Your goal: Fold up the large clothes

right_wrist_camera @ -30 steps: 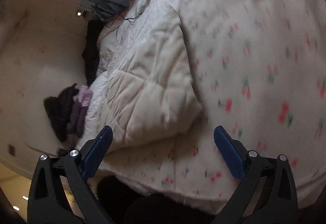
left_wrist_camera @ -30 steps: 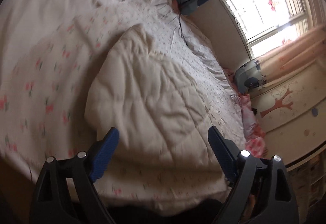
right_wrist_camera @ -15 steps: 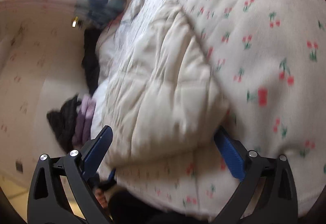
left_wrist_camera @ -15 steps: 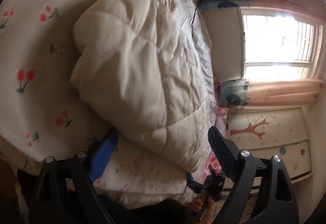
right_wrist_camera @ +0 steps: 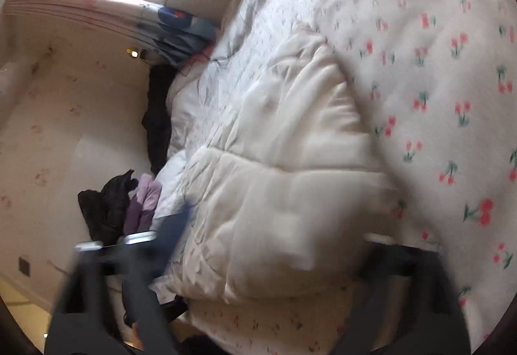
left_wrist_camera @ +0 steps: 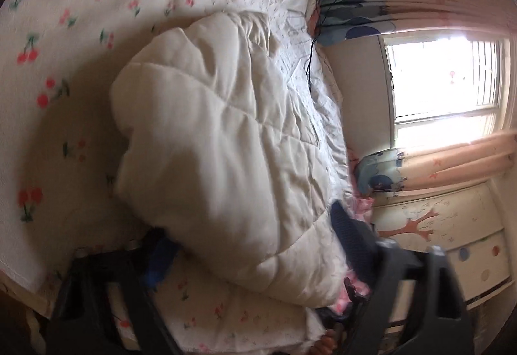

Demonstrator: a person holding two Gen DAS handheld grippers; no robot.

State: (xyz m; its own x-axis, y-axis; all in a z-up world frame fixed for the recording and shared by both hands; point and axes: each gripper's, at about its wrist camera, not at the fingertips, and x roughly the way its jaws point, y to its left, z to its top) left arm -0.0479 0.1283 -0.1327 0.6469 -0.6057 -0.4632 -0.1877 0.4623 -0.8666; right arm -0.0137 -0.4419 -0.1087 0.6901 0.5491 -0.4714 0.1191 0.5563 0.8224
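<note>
Lying on a bed spread with a cherry-print sheet [left_wrist_camera: 64, 41], a cream quilted padded coat [left_wrist_camera: 219, 141] is bunched into a thick bundle at the near edge of the mattress. The left gripper [left_wrist_camera: 255, 235] is closing around the near end of the coat: its blue-padded fingers [left_wrist_camera: 347, 232] are straddling the bulge, one at each side of it, and the picture is too smeared to tell whether the pads are pressing the fabric. In the right wrist view the right gripper [right_wrist_camera: 274, 245] is also narrowing its jaws around the same coat [right_wrist_camera: 274, 180] from the other side; its fingers are blurred streaks, the left one lying against the fabric's edge and the right one hidden behind the padding, so contact cannot be told.

Beyond the coat, at the far side of the bed, a pale rumpled duvet [left_wrist_camera: 290, 41] is stretching toward a bright window [left_wrist_camera: 446, 77] with peach curtains [left_wrist_camera: 468, 157]. A dark garment [right_wrist_camera: 106, 203] and a lilac garment [right_wrist_camera: 143, 203] are lying heaped together at the left in the right wrist view. A cabinet painted with a tree [left_wrist_camera: 420, 225] is standing at the right, below the window.
</note>
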